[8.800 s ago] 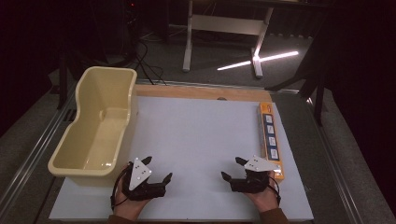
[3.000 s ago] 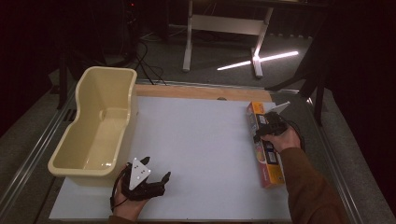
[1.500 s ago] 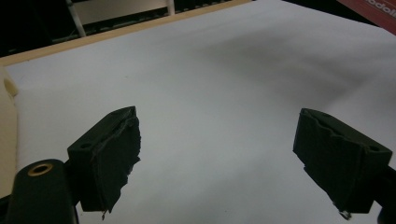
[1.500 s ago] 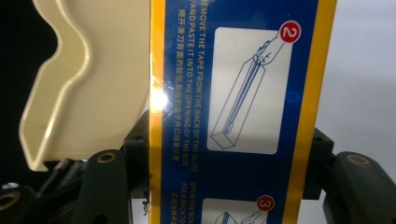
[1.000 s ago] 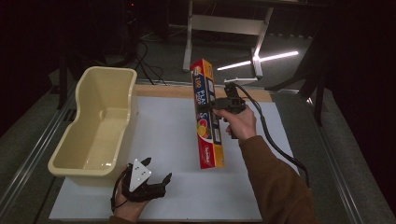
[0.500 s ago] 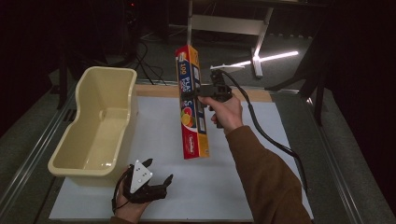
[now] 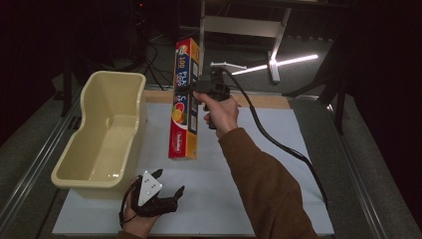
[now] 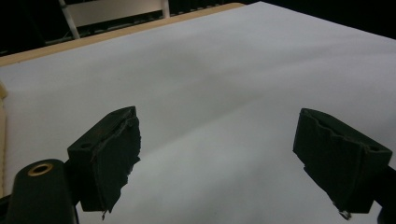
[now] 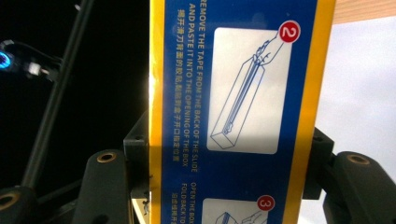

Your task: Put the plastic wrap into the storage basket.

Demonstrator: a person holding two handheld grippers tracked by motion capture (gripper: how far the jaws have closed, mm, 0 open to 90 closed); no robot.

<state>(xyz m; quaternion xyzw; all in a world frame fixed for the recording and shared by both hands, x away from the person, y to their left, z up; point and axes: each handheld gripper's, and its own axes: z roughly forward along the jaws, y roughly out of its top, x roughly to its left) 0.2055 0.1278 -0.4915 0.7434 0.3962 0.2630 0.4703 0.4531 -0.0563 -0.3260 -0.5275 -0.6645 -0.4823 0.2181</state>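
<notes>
So the right gripper (image 7: 198, 89) has its jaws clamped tight on a long orange and blue cling-wrap box (image 7: 184, 99), holding it upright in the air over the far middle of the white table (image 7: 278, 199), just right of the cream plastic tub (image 7: 107, 132); up close in the right gripper view the box (image 9: 243, 107) sits squarely between the two jaws with its numbered instruction panels facing the camera. The left gripper (image 7: 161, 191) rests on the near edge of the table by the tub's near end, jaws wide apart with nothing between them.
</notes>
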